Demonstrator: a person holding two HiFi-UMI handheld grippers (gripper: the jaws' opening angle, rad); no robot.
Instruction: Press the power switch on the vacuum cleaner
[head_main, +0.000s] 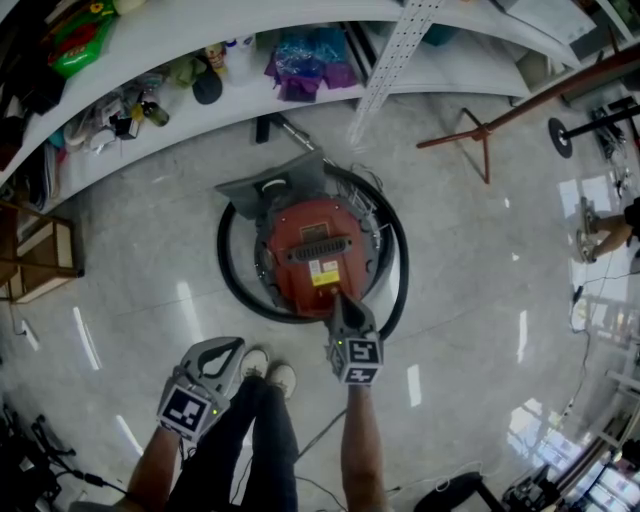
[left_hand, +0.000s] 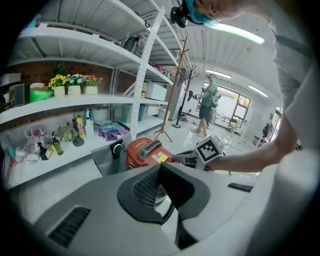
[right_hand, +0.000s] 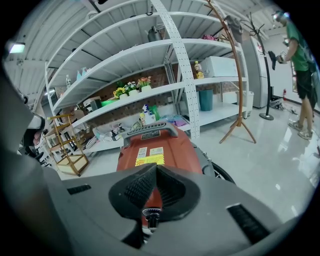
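The red vacuum cleaner (head_main: 318, 255) stands on the floor in front of me, with its black hose (head_main: 232, 275) looped around it. My right gripper (head_main: 337, 298) is shut and its tips rest against the vacuum's near edge. In the right gripper view the shut gripper (right_hand: 156, 168) sits over the red body (right_hand: 159, 147), and a small round black switch (right_hand: 150, 212) shows in the gap below the tips. My left gripper (head_main: 236, 345) is shut on nothing and hangs over the floor near my shoes, apart from the vacuum. In its own view the left gripper (left_hand: 161, 165) points toward the vacuum (left_hand: 142, 150).
White shelving (head_main: 300, 95) with bottles and bags runs along behind the vacuum. A wooden coat stand (head_main: 490, 130) is at the right and a wooden rack (head_main: 40, 262) at the left. A person in green (left_hand: 206, 102) stands far off. Cables lie on the floor by my feet.
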